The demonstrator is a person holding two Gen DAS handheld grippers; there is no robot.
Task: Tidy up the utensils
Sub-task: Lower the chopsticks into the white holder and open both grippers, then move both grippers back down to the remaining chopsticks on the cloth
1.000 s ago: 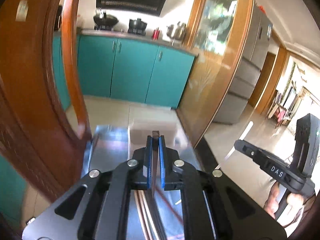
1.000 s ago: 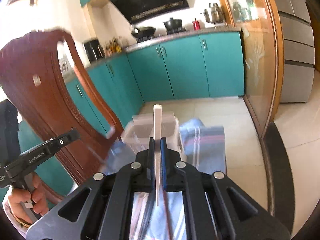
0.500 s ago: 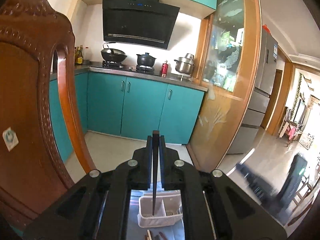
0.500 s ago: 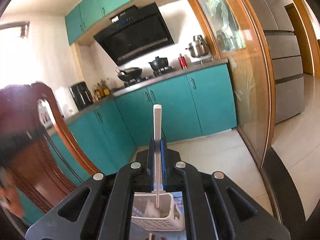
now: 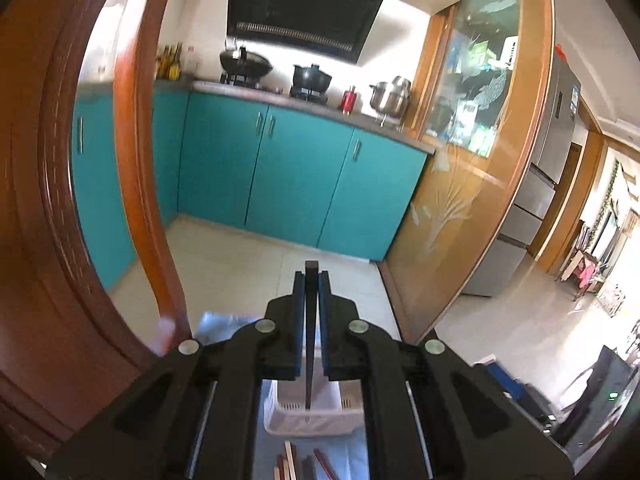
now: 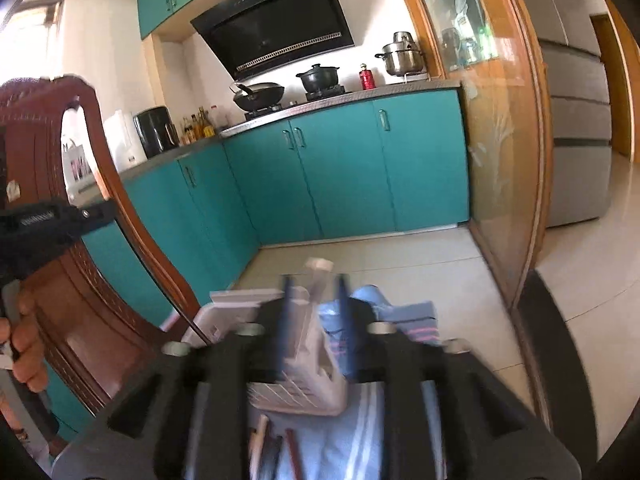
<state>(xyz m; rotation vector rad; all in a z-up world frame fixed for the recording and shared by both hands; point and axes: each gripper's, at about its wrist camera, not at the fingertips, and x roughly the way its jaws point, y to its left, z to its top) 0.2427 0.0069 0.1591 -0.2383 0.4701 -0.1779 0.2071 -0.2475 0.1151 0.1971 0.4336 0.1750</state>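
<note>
My left gripper [image 5: 311, 280] is shut on a dark chopstick [image 5: 310, 332] held upright, its lower tip over a white slotted utensil basket [image 5: 310, 416]. My right gripper [image 6: 312, 284] is blurred and its jaws stand apart. A white chopstick [image 6: 316, 276] leans between them, tilted, above the same basket [image 6: 304, 384]. Whether it still touches a pad I cannot tell. Several loose chopsticks lie on the cloth before the basket in the left wrist view [image 5: 298, 464] and in the right wrist view [image 6: 276, 444].
A blue striped cloth [image 6: 400, 320] covers the table. A carved wooden chair back [image 5: 48, 200] stands close on the left. The left gripper body and the hand holding it [image 6: 24, 240] show at the left of the right wrist view. Teal cabinets [image 6: 340, 168] stand beyond.
The right gripper's jaws have opened and the white chopstick now tilts loosely between them. Both grippers have tipped down a little over the basket. The left still grips its dark chopstick.
</note>
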